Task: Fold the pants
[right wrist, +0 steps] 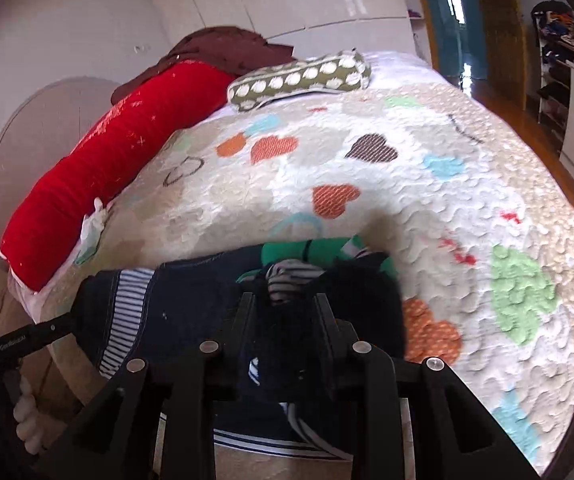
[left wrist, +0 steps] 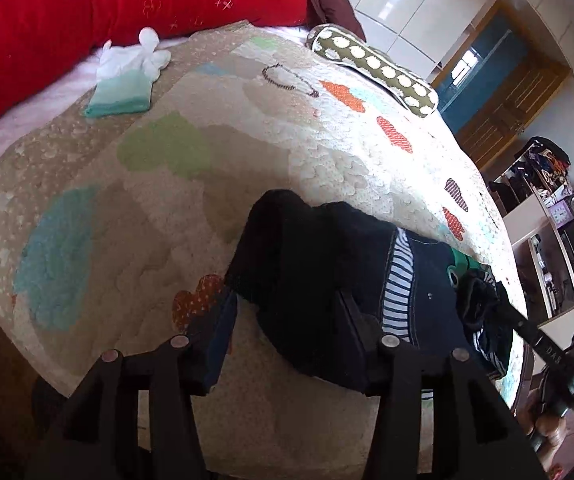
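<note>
Dark navy pants [left wrist: 307, 264] with a blue-and-white striped lining and a green patch lie near the front edge of the quilted bed. My left gripper [left wrist: 283, 320] has wide-spread fingers; the dark cloth drapes over the right finger, and no pinch shows. In the right wrist view the same pants [right wrist: 191, 300] stretch to the left. My right gripper [right wrist: 283, 308] is shut on a bunched fold of the dark, striped cloth. The right gripper also shows in the left wrist view [left wrist: 487, 296], gripping the far end of the pants.
A folded teal and white cloth [left wrist: 123, 84] lies far left on the quilt [left wrist: 247, 140]. A red bolster [right wrist: 99, 164] and a spotted olive pillow [right wrist: 299, 76] lie at the head of the bed. Shelves with clutter [left wrist: 547, 200] stand beyond the bed's right edge.
</note>
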`<state>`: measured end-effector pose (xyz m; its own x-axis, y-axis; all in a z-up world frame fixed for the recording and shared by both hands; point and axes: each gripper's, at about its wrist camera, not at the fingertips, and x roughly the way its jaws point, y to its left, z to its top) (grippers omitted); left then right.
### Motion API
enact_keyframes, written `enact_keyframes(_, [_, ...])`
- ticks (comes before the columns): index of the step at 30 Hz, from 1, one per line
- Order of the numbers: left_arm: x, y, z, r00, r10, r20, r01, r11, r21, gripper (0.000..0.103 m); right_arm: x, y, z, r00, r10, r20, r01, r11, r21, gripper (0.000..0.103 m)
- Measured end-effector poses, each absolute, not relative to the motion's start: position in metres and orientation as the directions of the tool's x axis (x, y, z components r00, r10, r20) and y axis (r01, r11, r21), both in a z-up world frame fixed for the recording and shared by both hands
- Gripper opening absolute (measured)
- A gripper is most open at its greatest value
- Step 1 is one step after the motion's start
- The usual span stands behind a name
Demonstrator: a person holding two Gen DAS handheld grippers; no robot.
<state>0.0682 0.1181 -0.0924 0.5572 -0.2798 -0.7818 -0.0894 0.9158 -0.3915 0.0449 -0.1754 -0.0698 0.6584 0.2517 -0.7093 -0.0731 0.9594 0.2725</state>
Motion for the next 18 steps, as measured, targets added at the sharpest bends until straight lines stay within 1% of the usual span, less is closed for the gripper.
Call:
enact_keyframes(1, [0.074, 0.12, -0.101, 0.528, -0.298, -0.795, -0.105, 0.906, -0.41, 0.049, 0.051, -0.169, -0.081, 0.63, 0.262, -0.731, -0.076, 0.958, 0.278, 0.031])
enact_keyframes(3, [0.082, 0.123, -0.116, 0.488, -0.345, -0.802, -0.125, 0.882, -0.455, 0.054, 0.064, -0.163, -0.106, 0.573, 0.275, -0.772, -0.059, 0.953, 0.296, 0.031])
enact_keyframes(4, [0.082, 0.125, -0.117, 0.489, -0.353, -0.797, -0.125, 0.876, -0.465, 0.054, 0.067, -0.163, -0.111, 0.573, 0.275, -0.772, -0.052, 0.952, 0.301, 0.031])
enact_keyframes(8, [0.071, 0.135, -0.104, 0.521, -0.38, -0.764, -0.113, 0.857, -0.503, 0.054, 0.064, -0.159, -0.093, 0.583, 0.26, -0.77, -0.051, 0.957, 0.284, 0.033])
enact_keyframes(9, [0.066, 0.14, -0.1, 0.538, -0.382, -0.752, -0.114, 0.85, -0.514, 0.054, 0.061, -0.155, -0.083, 0.599, 0.254, -0.76, -0.067, 0.961, 0.268, 0.036])
enact_keyframes(10, [0.06, 0.146, -0.096, 0.556, -0.373, -0.743, -0.121, 0.848, -0.516, 0.054, 0.057, -0.148, -0.073, 0.614, 0.255, -0.747, -0.093, 0.963, 0.252, 0.04])
enact_keyframes(11, [0.055, 0.153, -0.093, 0.573, -0.351, -0.741, -0.136, 0.851, -0.508, 0.054, 0.053, -0.139, -0.063, 0.626, 0.262, -0.735, -0.123, 0.963, 0.238, 0.049])
enact_keyframes(12, [0.049, 0.16, -0.09, 0.587, -0.322, -0.742, -0.156, 0.855, -0.494, 0.054, 0.051, -0.128, -0.055, 0.63, 0.278, -0.725, -0.158, 0.96, 0.231, 0.054])
enact_keyframes(14, [0.04, 0.174, -0.085, 0.605, -0.276, -0.747, -0.19, 0.861, -0.472, 0.054, 0.053, -0.101, -0.044, 0.608, 0.34, -0.718, -0.24, 0.94, 0.242, 0.056])
enact_keyframes(18, [0.025, 0.195, -0.087, 0.62, -0.229, -0.75, -0.226, 0.864, -0.451, 0.054, 0.07, -0.037, -0.04, 0.492, 0.462, -0.738, -0.38, 0.876, 0.295, 0.056])
